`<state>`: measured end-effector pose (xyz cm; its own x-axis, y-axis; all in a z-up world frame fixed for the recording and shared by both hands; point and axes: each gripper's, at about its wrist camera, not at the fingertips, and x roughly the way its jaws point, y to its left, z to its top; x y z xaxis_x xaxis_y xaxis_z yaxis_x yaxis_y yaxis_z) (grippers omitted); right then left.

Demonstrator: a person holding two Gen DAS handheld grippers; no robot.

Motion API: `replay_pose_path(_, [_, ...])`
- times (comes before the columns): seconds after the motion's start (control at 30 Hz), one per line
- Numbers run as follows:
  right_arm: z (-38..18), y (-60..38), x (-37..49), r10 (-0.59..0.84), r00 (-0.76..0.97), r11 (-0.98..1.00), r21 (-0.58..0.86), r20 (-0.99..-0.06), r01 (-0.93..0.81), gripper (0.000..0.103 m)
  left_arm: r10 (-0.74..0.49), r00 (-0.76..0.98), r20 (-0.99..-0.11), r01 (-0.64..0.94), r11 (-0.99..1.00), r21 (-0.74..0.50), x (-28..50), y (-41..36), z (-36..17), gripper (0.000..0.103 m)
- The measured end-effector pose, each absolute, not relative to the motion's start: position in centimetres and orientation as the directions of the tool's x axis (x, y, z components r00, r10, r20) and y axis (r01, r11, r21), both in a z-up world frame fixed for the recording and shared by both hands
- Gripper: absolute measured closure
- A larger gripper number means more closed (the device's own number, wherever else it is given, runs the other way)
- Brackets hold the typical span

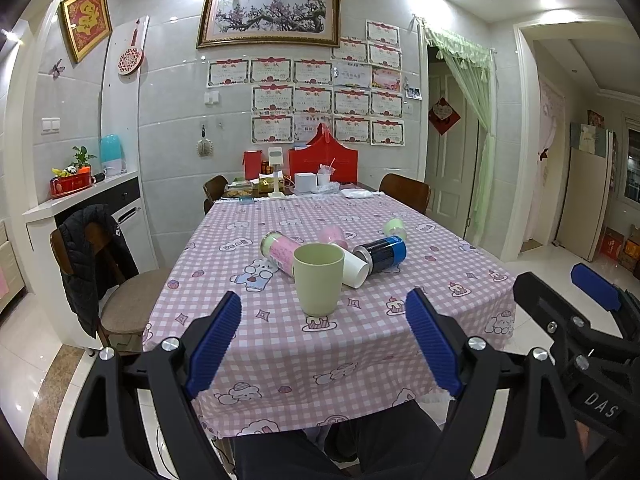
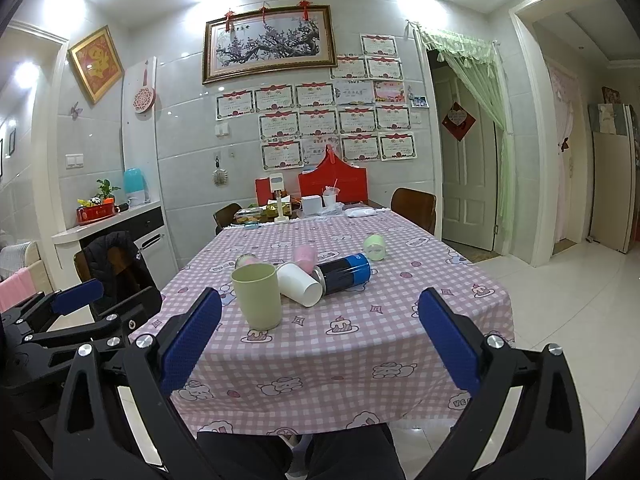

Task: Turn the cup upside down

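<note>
A pale green cup stands upright, mouth up, on the pink checked tablecloth near the table's front; it also shows in the right wrist view. My left gripper is open and empty, held short of the cup with the cup centred between its blue pads. My right gripper is open and empty, in front of the table edge, with the cup just left of its centre. The right gripper also shows at the right of the left wrist view.
Behind the cup lie a white paper cup, a dark blue can, a pink-labelled can, a pink cup and a small green cup. Boxes and clutter stand at the far end. Chairs flank the table.
</note>
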<state>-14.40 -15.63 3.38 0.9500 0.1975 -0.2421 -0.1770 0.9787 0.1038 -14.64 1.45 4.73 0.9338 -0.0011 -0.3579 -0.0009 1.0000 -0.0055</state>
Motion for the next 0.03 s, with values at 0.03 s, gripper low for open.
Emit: replay_pose_path(0.03, [3.38,-15.64,-14.39,0.197,0.950,0.979,0.103,-0.242,-0.177,0.008,0.000,0.934,-0.358,-0.001,1.000,-0.004,-14.62,1.41,4.73,0.020])
